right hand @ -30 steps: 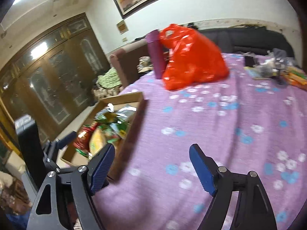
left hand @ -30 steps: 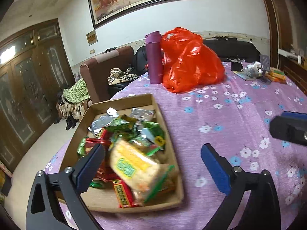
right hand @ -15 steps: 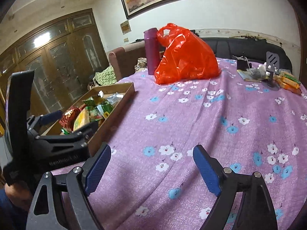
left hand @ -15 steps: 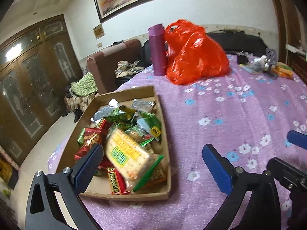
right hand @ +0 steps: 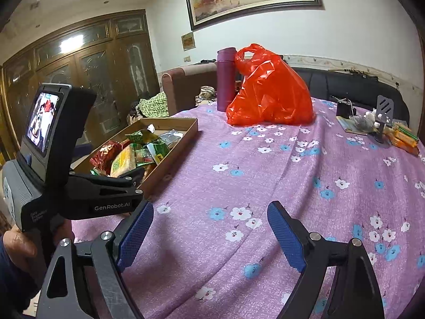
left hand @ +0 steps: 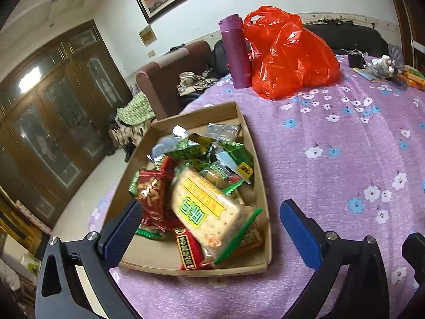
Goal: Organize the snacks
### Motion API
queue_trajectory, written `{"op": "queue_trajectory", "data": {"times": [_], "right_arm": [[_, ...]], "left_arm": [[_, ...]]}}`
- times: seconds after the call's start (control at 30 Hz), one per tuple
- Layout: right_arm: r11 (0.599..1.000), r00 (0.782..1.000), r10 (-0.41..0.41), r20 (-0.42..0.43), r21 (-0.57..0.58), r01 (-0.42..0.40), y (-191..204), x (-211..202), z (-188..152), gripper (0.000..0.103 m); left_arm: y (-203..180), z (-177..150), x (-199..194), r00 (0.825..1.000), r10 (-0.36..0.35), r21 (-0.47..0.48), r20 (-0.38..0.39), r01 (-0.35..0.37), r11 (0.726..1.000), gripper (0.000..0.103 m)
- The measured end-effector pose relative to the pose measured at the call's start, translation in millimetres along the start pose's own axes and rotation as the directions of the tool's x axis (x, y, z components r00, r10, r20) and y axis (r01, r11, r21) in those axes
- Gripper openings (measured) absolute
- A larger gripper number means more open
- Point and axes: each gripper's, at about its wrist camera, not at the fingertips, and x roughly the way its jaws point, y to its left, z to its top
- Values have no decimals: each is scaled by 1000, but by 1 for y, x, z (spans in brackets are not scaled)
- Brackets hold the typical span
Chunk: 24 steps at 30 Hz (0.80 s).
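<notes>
A shallow cardboard box (left hand: 261,207) sits on the purple flowered tablecloth (left hand: 345,159) and holds a pile of snack packets. A large cracker pack (left hand: 205,212) with yellow and green print lies on top, beside a red packet (left hand: 152,196) and green packets (left hand: 186,151). My left gripper (left hand: 209,228) is open and empty, just short of the box's near end. My right gripper (right hand: 209,235) is open and empty over bare cloth, right of the box (right hand: 172,154). The left gripper's body (right hand: 79,186) shows at the left of the right wrist view.
A red plastic bag (left hand: 287,53) and a purple flask (left hand: 236,53) stand at the table's far side. Small items and orange packs (right hand: 403,138) lie at the far right with a phone stand (right hand: 383,117). An armchair (left hand: 170,79) and wooden cabinets stand beyond the table.
Both grippers have pulled back and risen a little from the table. The right view has swung to the right, so the left gripper now shows fully at its left. Both stayed open.
</notes>
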Motion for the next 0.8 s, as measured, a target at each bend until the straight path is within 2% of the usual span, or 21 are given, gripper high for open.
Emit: {"op": "queue_trajectory", "data": {"times": [0.23,0.8], "right_arm": [[1000,1000,-6,-10,5,6,-2,2,0,91],[1000,1000,-17,-11,-2,17,-2,2,-1,92]], "left_arm": [[-1,-1,-2,999,28,16,15,-29,999,103],[-2,-3,-1,999,39,30,18,-39,999,103]]}}
